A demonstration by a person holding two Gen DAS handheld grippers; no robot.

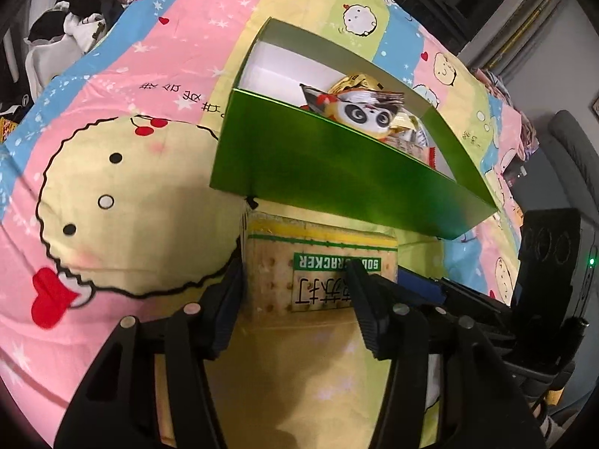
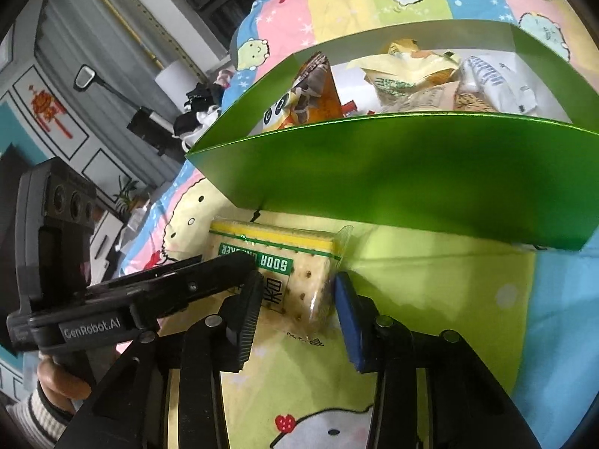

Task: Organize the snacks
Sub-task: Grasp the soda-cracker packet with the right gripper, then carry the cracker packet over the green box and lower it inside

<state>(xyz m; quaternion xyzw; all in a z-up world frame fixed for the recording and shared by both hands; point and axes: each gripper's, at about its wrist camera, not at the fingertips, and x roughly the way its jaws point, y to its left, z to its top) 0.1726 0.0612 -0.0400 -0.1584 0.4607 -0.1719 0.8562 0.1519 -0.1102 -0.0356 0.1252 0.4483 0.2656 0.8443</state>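
Clear-wrapped rectangular soda cracker packet [image 1: 318, 262] lies flat on the cartoon-print bedsheet [image 1: 123, 194], just in front of the glossy green cardboard box [image 1: 337, 172] already holding other snack packets [image 2: 408, 75]. Left gripper [image 1: 295, 299] and right gripper [image 2: 299, 299] both straddle the packet from opposite ends, jaws narrowed about it; whether the pads press firmly, I cannot tell. Risks, as I judge them: two grips pulling apart could tear the wrapper or crush crackers; the lift may catch the box's near wall.
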